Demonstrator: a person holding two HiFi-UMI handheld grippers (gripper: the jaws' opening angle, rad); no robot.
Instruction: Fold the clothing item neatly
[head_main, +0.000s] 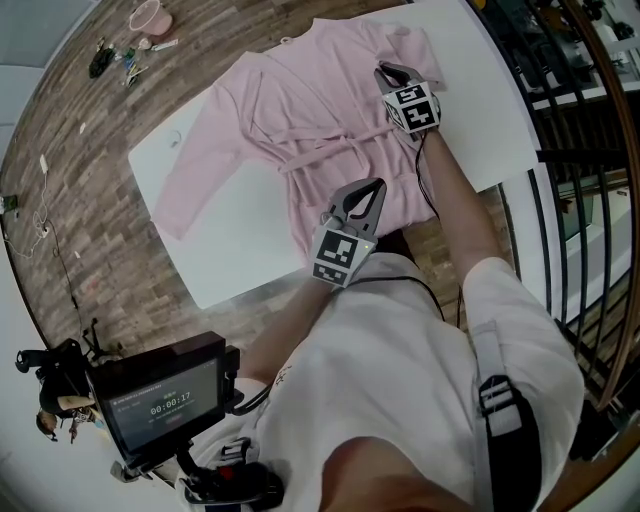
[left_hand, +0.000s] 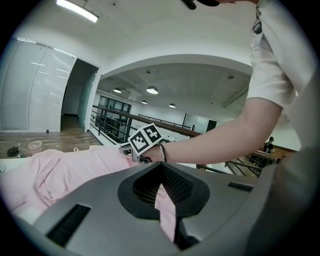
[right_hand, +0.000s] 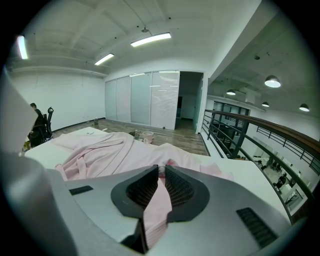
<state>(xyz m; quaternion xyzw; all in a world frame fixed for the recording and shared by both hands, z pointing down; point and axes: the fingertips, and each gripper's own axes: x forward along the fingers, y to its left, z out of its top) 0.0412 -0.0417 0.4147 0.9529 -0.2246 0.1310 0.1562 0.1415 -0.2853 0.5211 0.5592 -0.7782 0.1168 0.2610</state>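
Note:
A pink robe (head_main: 300, 110) lies spread on the white table (head_main: 230, 250), its belt (head_main: 330, 150) tied across the waist and one sleeve stretched to the left. My left gripper (head_main: 372, 186) is at the robe's near right edge, shut on a fold of the pink fabric (left_hand: 165, 205). My right gripper (head_main: 386, 68) is farther up the same side, near the shoulder, shut on pink cloth (right_hand: 157, 200) that runs between its pads. In the left gripper view the right gripper's marker cube (left_hand: 145, 140) and the forearm show over the robe.
The table's right edge lies close to a black railing (head_main: 570, 200). On the wooden floor beyond the table sit a pink bowl (head_main: 150, 18) and small items (head_main: 115, 58). A screen device (head_main: 165, 400) hangs near my body at lower left.

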